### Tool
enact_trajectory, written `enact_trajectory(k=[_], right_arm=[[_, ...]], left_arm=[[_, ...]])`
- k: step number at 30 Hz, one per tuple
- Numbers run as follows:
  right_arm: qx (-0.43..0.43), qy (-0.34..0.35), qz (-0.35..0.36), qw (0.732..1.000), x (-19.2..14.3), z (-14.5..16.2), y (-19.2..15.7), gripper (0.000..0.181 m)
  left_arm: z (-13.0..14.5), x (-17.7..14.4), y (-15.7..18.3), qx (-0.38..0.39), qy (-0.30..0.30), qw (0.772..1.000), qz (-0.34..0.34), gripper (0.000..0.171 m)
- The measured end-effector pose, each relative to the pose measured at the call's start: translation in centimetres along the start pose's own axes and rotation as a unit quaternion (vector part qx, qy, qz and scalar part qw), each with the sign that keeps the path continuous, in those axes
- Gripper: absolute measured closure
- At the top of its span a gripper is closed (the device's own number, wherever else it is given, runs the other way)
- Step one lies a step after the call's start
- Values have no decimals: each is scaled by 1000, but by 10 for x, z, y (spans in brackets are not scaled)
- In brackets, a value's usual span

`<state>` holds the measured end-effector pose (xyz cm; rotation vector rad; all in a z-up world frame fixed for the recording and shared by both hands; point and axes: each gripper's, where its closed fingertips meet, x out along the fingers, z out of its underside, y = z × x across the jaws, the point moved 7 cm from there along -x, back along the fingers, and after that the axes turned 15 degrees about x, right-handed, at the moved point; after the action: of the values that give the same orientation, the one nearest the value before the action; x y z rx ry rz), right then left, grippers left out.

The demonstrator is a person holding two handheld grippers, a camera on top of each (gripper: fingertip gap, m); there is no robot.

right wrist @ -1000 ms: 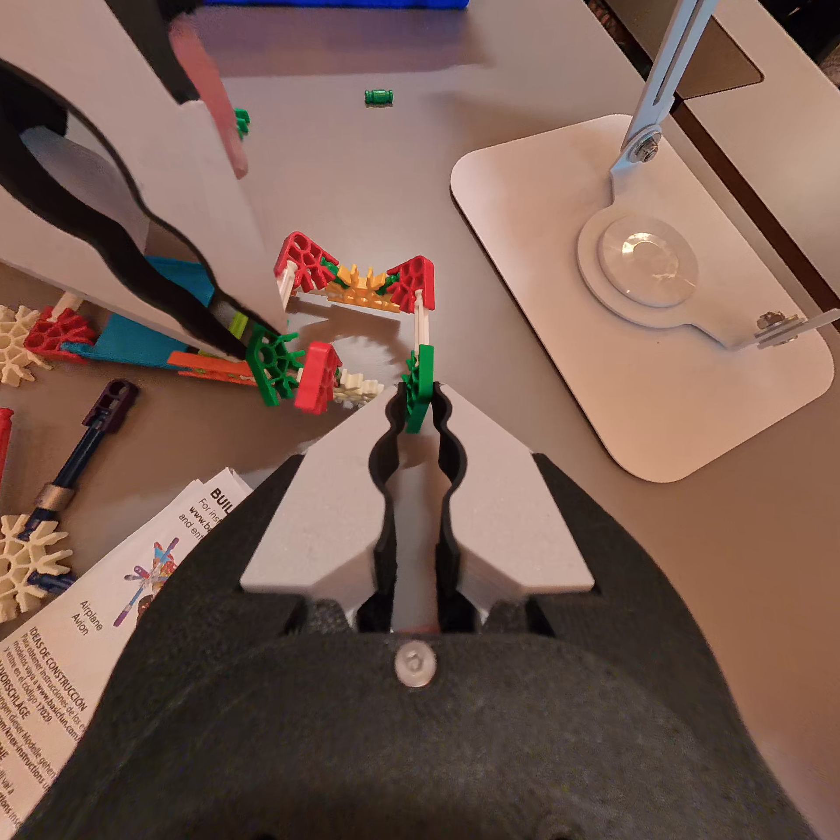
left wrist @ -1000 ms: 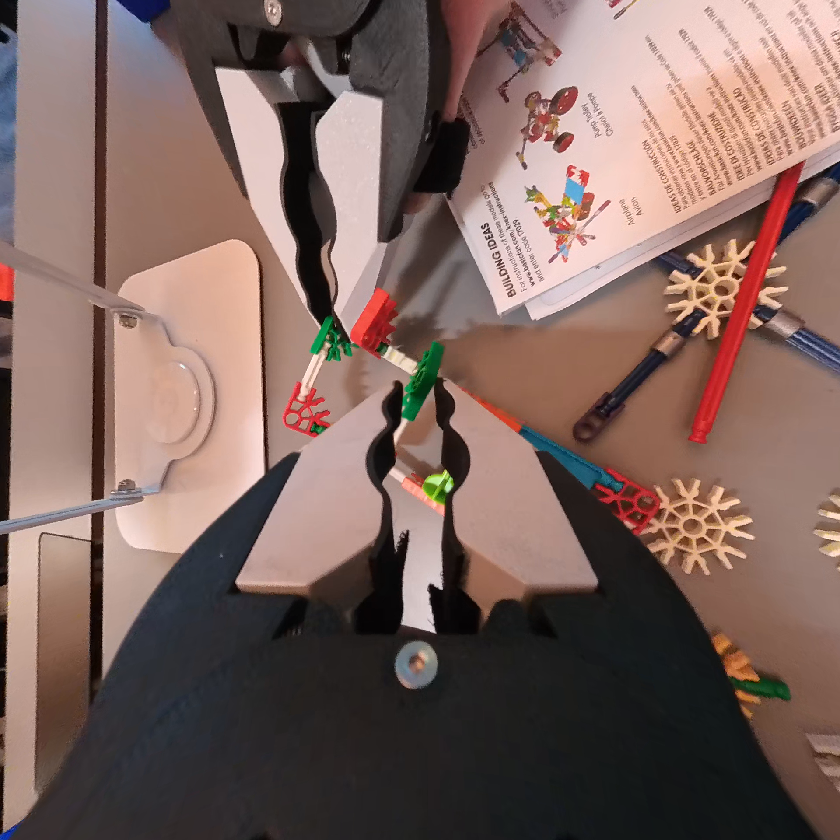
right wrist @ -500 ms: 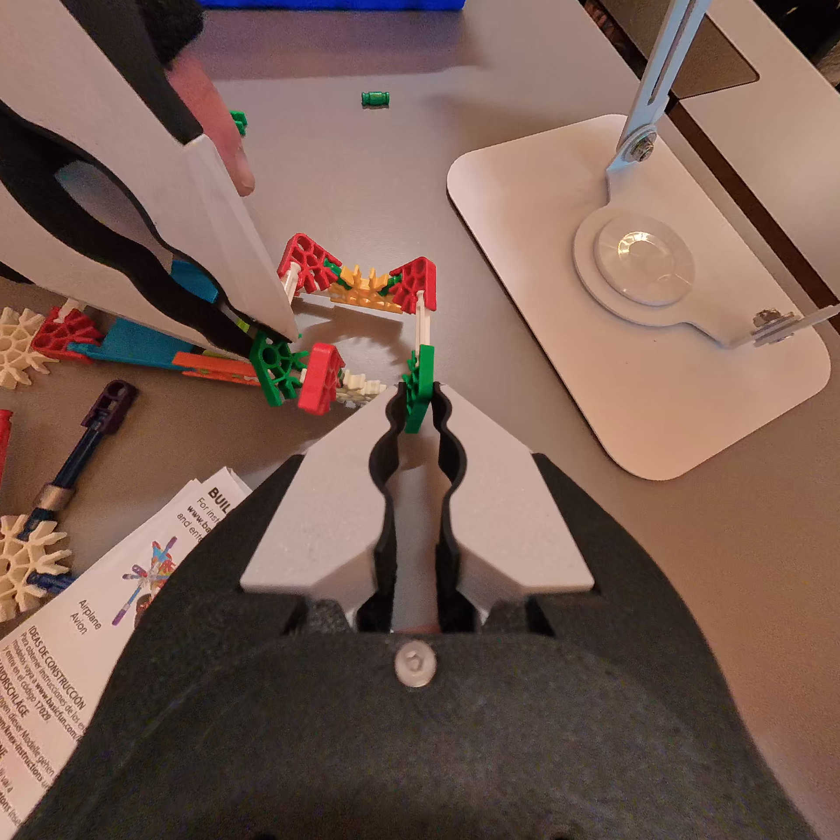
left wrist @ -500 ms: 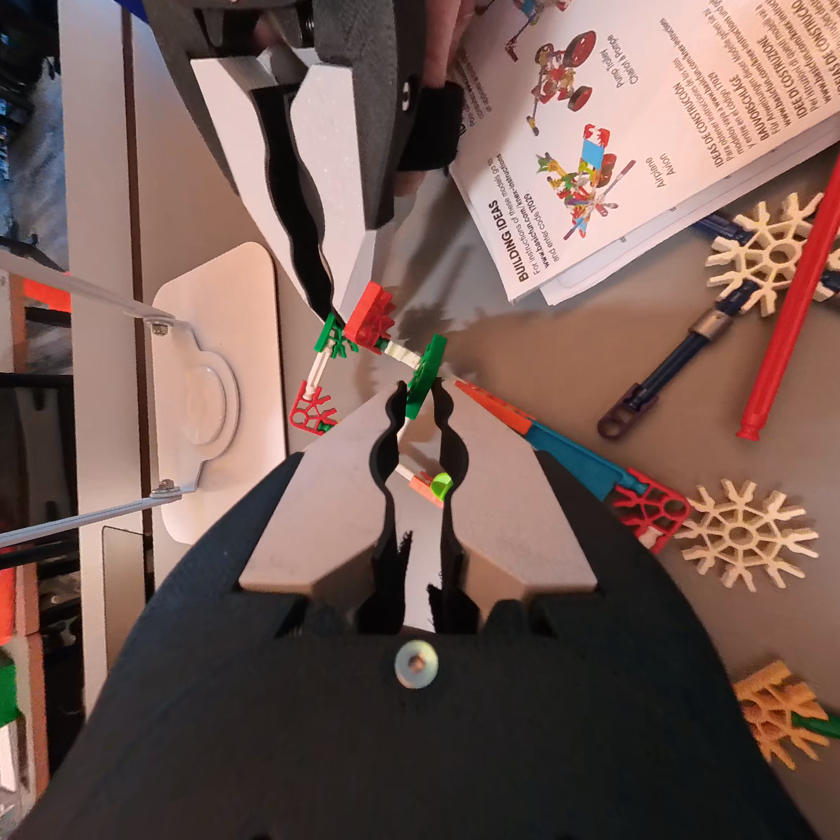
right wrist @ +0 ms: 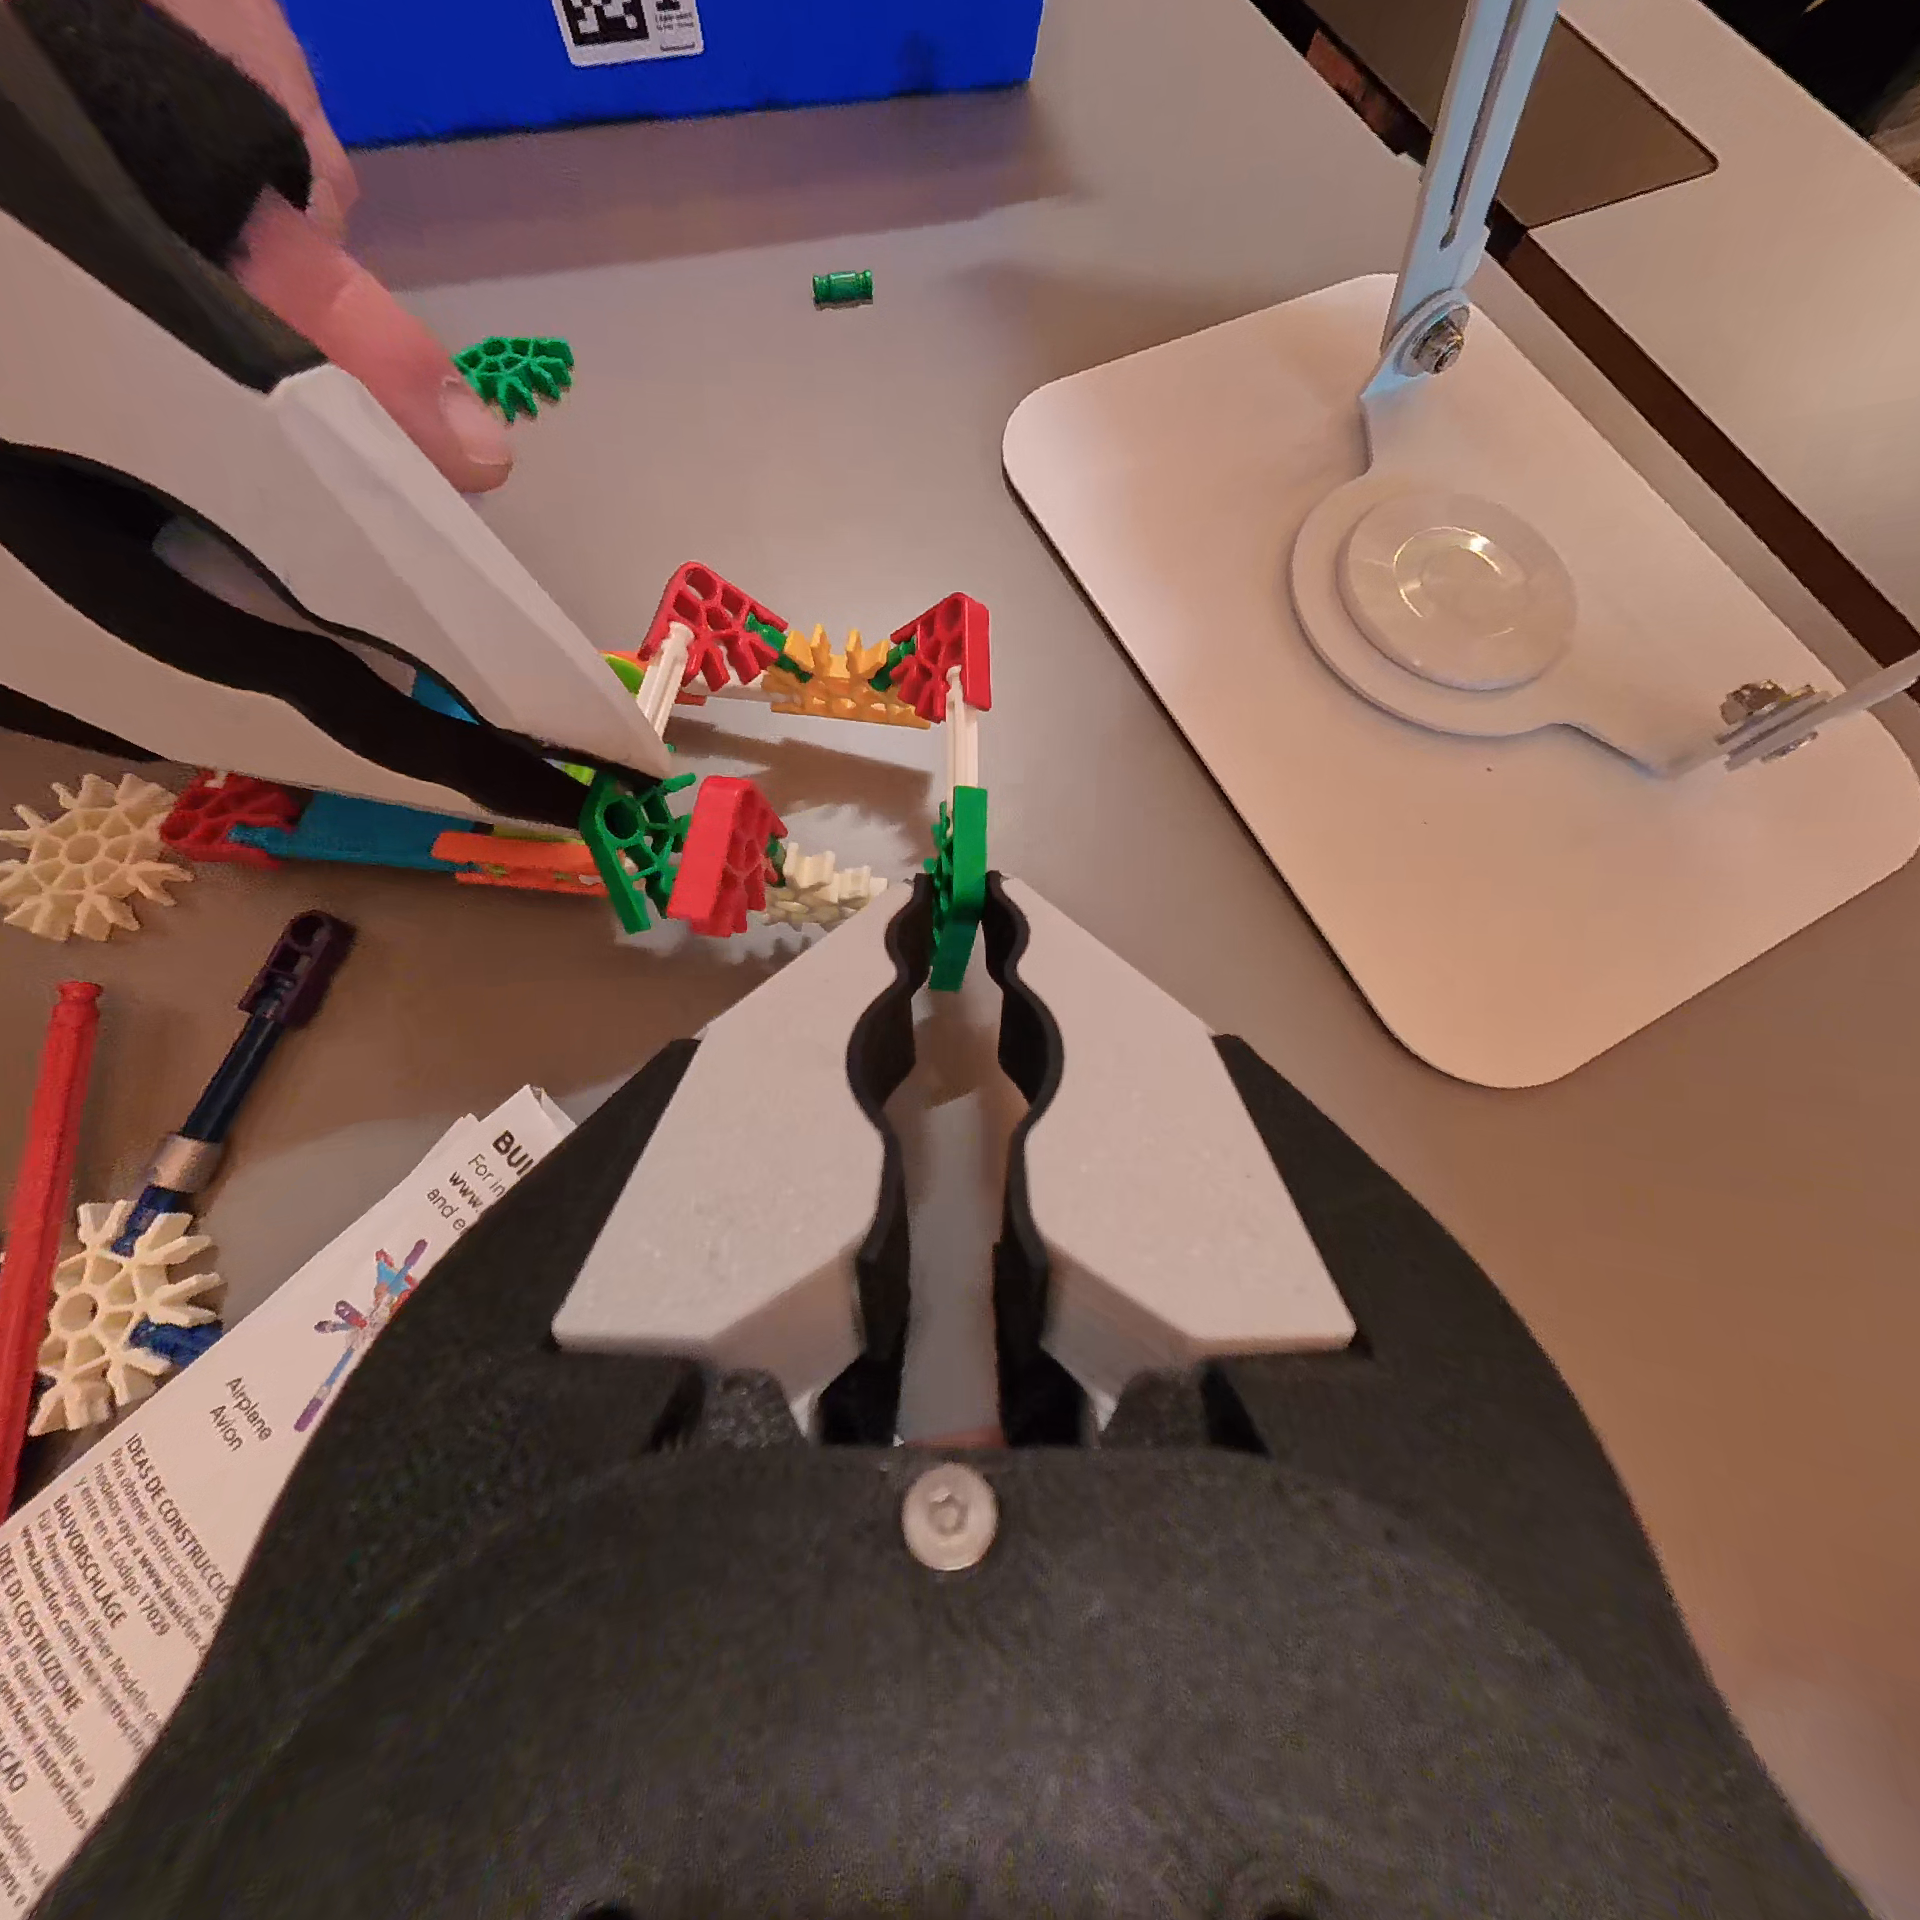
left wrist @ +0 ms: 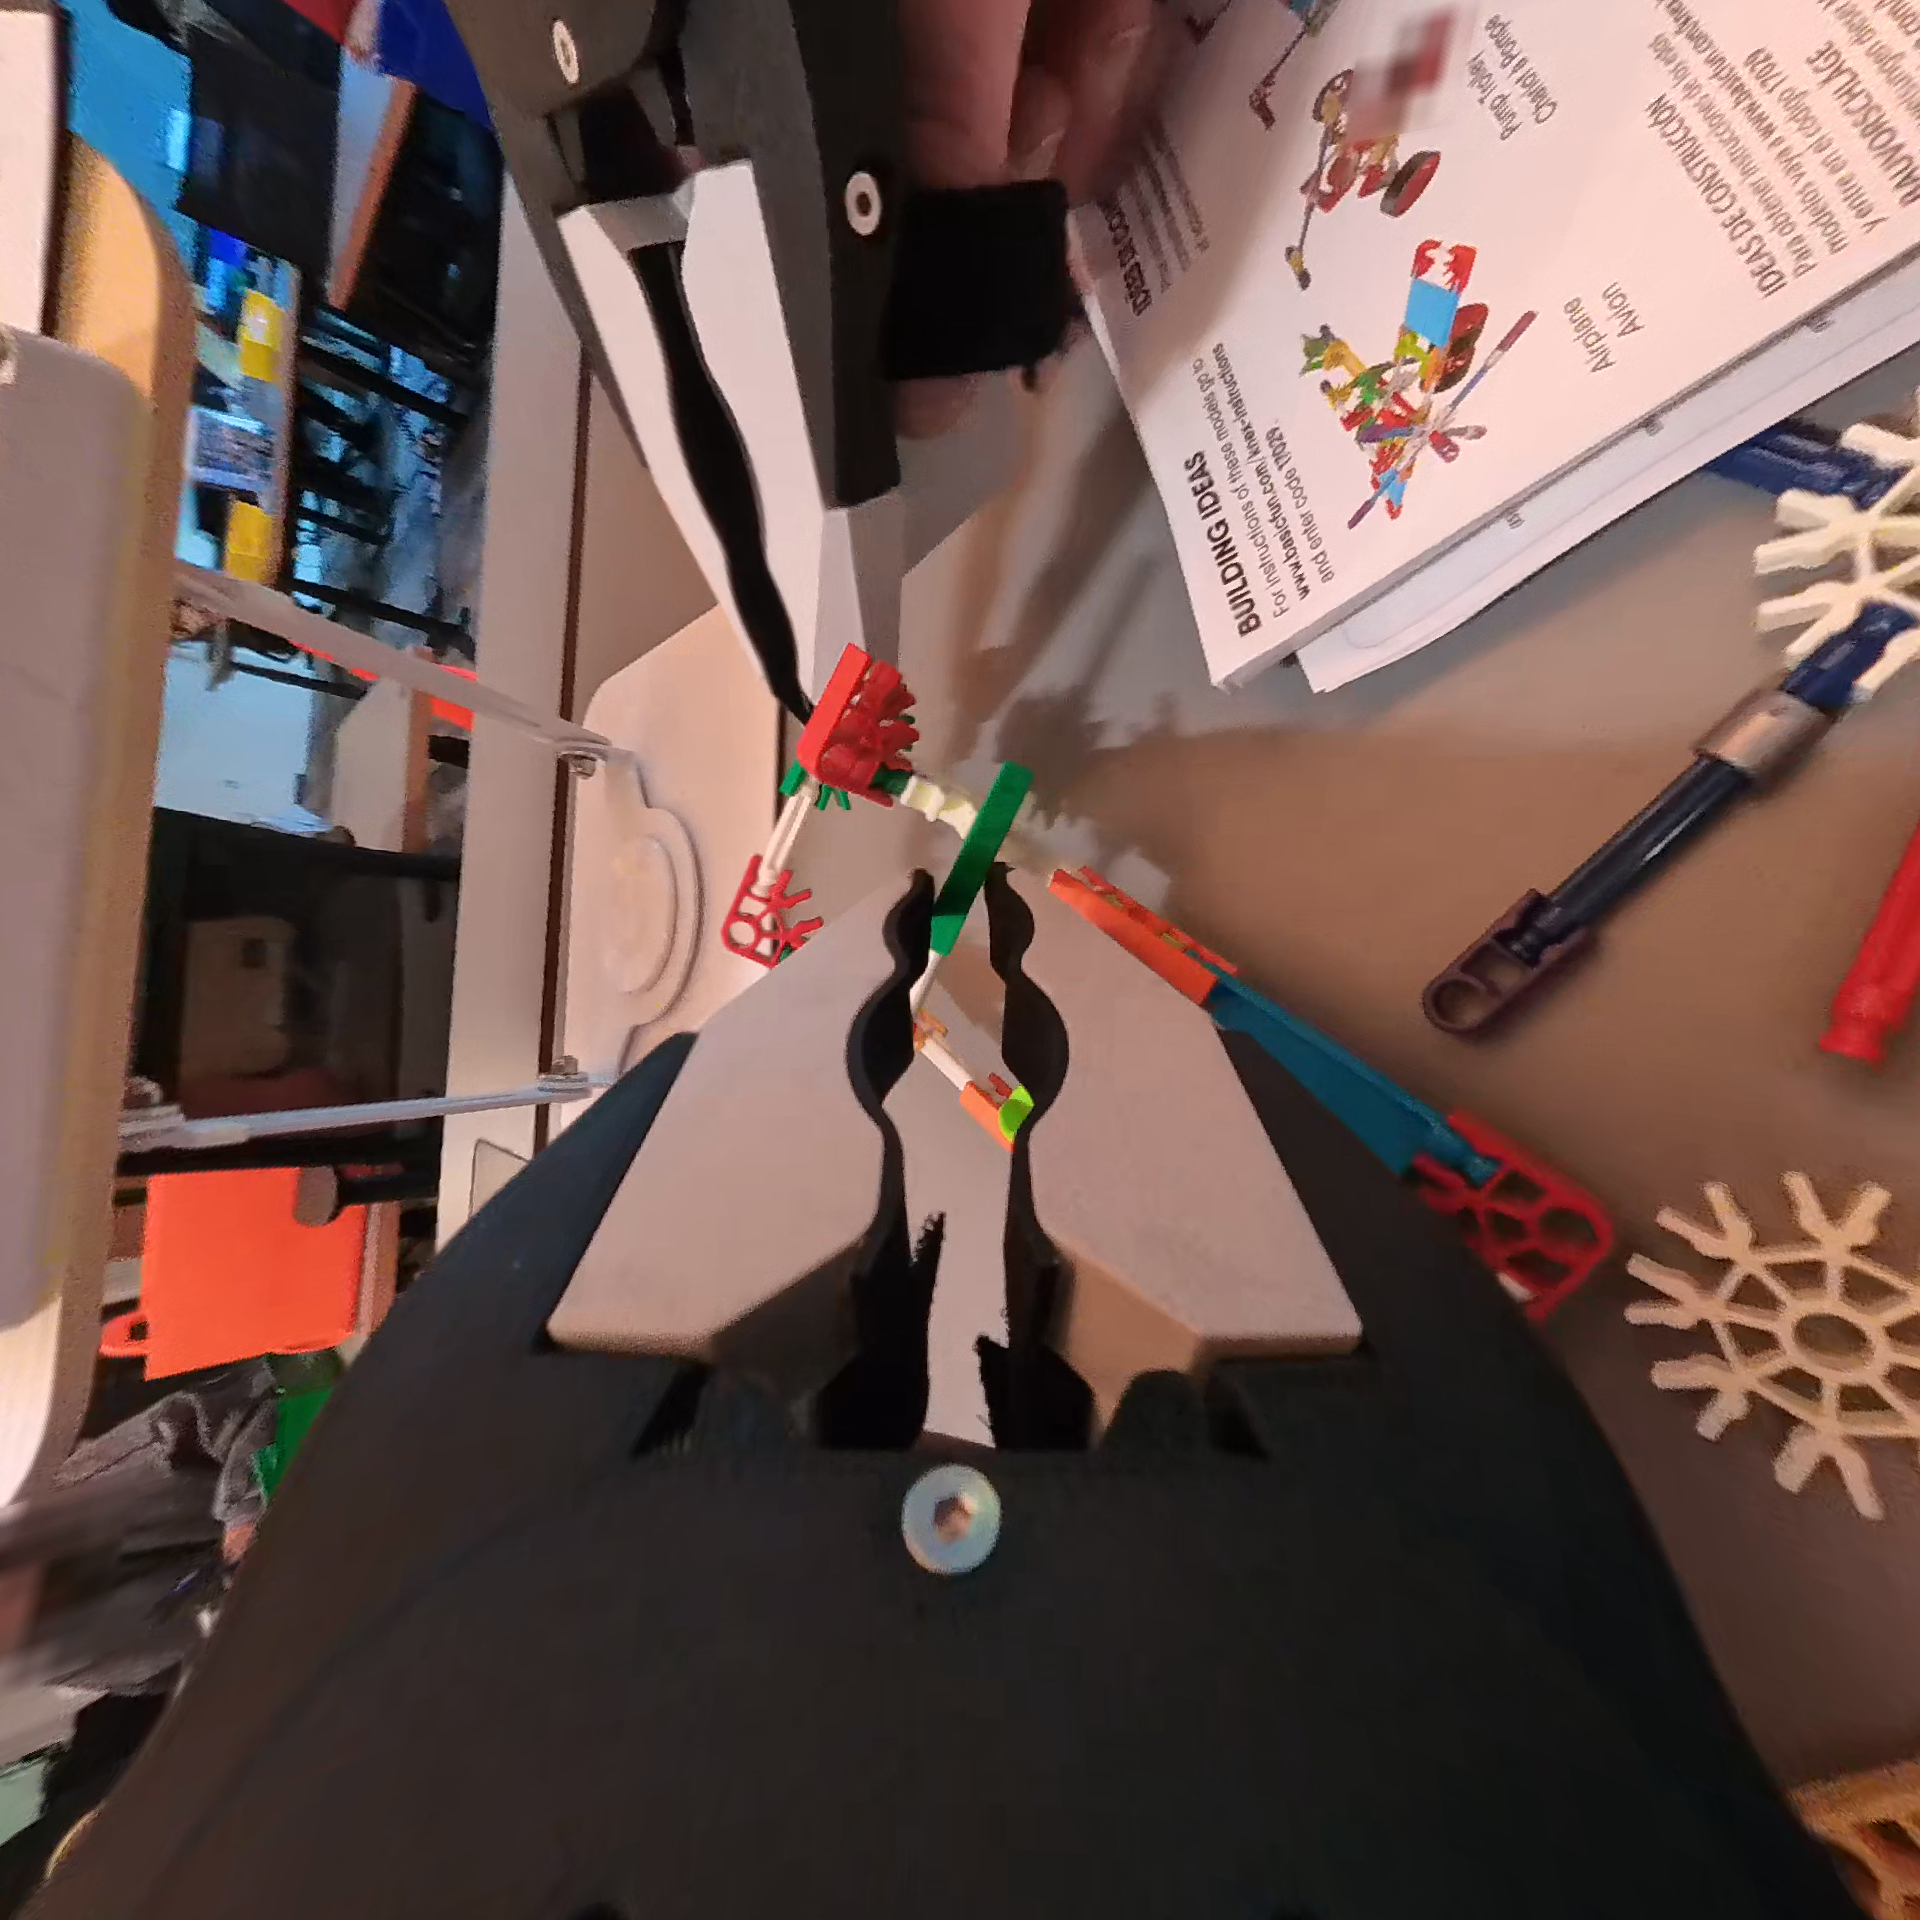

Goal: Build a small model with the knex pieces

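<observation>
Grey-brown desk [right wrist: 1143, 187] spreads under both my tongs, strewn with construction-toy parts. My left tongs [left wrist: 954, 883] are pinched narrow on a green connector [left wrist: 975, 852] at one corner of a small frame of red, green and white pieces [right wrist: 831, 717], and my right tongs [right wrist: 954, 883] are nipped onto another green connector [right wrist: 958, 883] at the frame's near corner, its white rod rising just ahead of the tips. Off to the left of my right tongs lie an orange-and-teal rod [right wrist: 436, 842], a cream snowflake piece [right wrist: 83, 857], a dark blue rod [right wrist: 249, 1049], a red rod [right wrist: 42, 1195] and a printed leaflet [right wrist: 156, 1538]. To their right sits a white stand base [right wrist: 1558, 935]; beyond, a blue box [right wrist: 665, 52].
</observation>
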<state>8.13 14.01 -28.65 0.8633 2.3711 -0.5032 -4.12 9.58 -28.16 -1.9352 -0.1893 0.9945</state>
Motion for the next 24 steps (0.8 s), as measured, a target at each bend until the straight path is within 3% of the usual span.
enact_trajectory(k=[14, 17, 24], right_arm=[[88, 7, -2, 996, -6, -2, 13, 176], [115, 12, -8, 993, -9, -3, 17, 176], [170, 24, -57, 984, -9, -2, 20, 176]], left_arm=[[9, -1, -1, 19, -69, 984, -163, 164], [15, -3, -5, 4, -77, 982, -170, 171], [15, -1, 1, 0, -71, 987, -145, 170]])
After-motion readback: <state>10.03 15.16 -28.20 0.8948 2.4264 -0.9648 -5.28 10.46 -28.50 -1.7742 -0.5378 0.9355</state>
